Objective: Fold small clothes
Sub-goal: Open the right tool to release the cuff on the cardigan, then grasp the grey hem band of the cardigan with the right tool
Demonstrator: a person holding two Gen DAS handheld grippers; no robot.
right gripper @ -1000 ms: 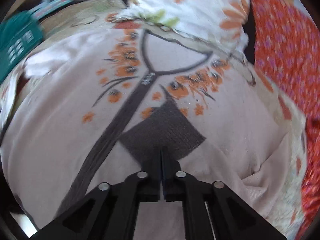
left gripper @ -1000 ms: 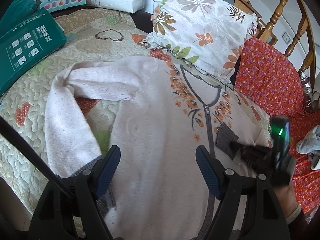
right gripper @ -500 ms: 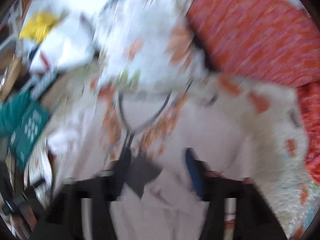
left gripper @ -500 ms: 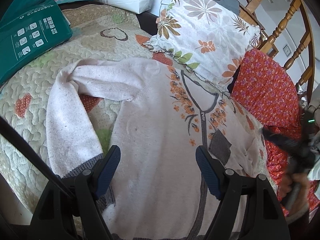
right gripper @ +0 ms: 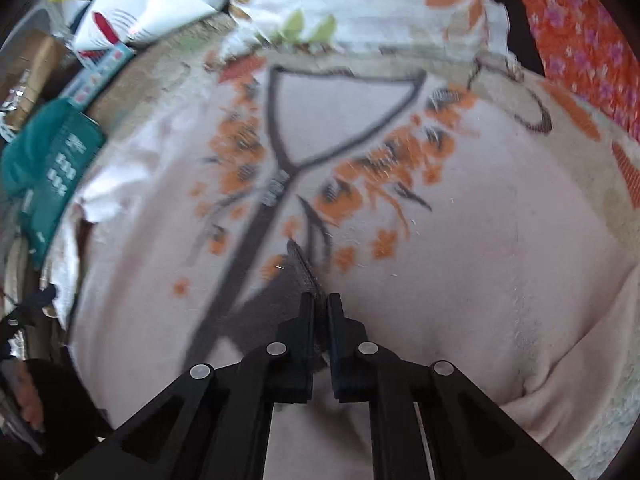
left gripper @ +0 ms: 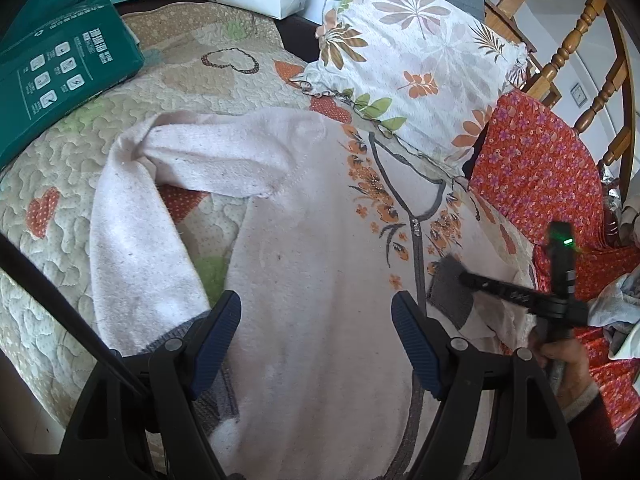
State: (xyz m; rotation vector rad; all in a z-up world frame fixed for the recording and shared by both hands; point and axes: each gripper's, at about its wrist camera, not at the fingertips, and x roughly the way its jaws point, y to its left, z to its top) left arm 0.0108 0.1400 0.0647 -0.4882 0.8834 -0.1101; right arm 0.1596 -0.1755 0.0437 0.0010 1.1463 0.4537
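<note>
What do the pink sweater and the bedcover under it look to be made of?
The pink sweater looks like a soft, matte, fuzzy knit, perhaps fleece-like: a napped surface, small pills and specks, and a ribbed grey cuff. The bedcover looks like quilted cotton or similar woven cloth: puffy meander stitching and heart patches. The fibre of either cannot be told for sure.

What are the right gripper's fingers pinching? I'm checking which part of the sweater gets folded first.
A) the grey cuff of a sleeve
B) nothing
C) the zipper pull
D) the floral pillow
A: the right gripper is shut on the grey cuff, folded across the pink sweater.
</note>
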